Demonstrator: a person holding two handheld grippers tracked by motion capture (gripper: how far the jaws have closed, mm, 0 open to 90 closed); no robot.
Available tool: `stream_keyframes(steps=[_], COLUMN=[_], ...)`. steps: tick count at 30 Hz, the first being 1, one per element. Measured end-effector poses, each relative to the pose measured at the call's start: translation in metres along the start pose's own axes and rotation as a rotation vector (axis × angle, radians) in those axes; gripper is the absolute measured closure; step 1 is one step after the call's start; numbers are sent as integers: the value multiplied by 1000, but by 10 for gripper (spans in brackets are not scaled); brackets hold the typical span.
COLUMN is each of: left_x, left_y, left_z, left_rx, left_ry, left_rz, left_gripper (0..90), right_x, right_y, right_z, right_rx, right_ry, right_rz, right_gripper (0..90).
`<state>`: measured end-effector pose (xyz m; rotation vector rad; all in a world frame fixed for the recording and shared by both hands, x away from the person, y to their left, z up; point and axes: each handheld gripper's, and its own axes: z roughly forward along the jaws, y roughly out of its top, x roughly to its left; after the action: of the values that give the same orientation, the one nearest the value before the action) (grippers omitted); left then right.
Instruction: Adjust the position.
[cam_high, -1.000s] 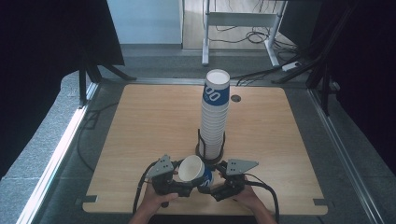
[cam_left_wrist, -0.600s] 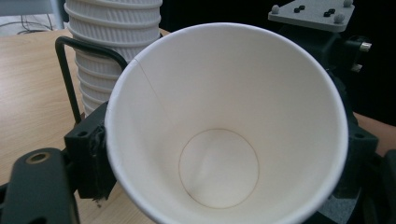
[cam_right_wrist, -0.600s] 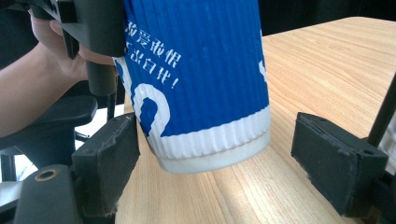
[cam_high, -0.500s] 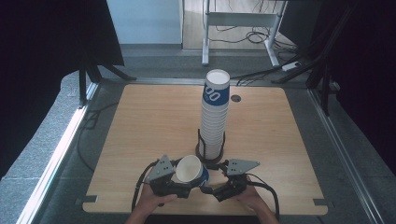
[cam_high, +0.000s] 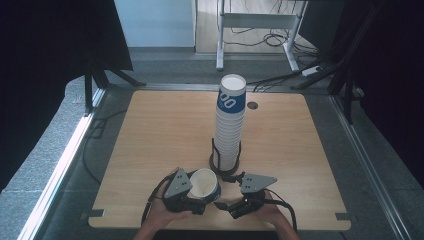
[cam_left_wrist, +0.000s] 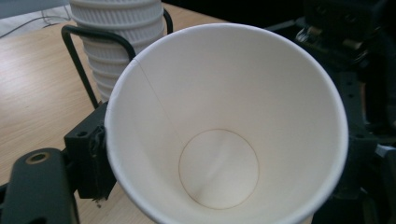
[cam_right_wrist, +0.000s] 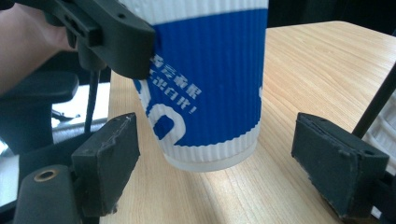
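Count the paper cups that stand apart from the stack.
1. The single cup is at the table's near edge, gripped at its rim by the left tongs, just in front of the tall stack in its black holder.

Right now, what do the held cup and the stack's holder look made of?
The cup looks like paper: corrugated blue-and-white sleeve, matte white inside with a seam. The holder looks like black-coated metal wire, thin and bent, though plastic can't be ruled out.
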<state>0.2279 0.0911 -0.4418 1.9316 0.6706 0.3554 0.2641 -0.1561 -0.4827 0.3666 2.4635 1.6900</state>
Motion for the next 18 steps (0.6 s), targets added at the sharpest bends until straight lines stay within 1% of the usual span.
stream_keyframes(steps=[3,8,14,18], left_x=[-1,-3,-5,-7], left_y=[1,2,1,1], left_z=[-1,1,4,6], left_rx=[36,85,136,156], left_ry=[20,36,45,46], left_rz=[25,55,83,94], left_gripper=[164,163,163,163], right_x=[3,6,11,14], right_y=[0,0,0,0], right_z=[2,6,13,17], right_rx=[18,36,54,61], right_ry=[-6,-9,-7,-10], right_rz=[-21,-41,-58,-66], right_gripper=[152,154,154,154])
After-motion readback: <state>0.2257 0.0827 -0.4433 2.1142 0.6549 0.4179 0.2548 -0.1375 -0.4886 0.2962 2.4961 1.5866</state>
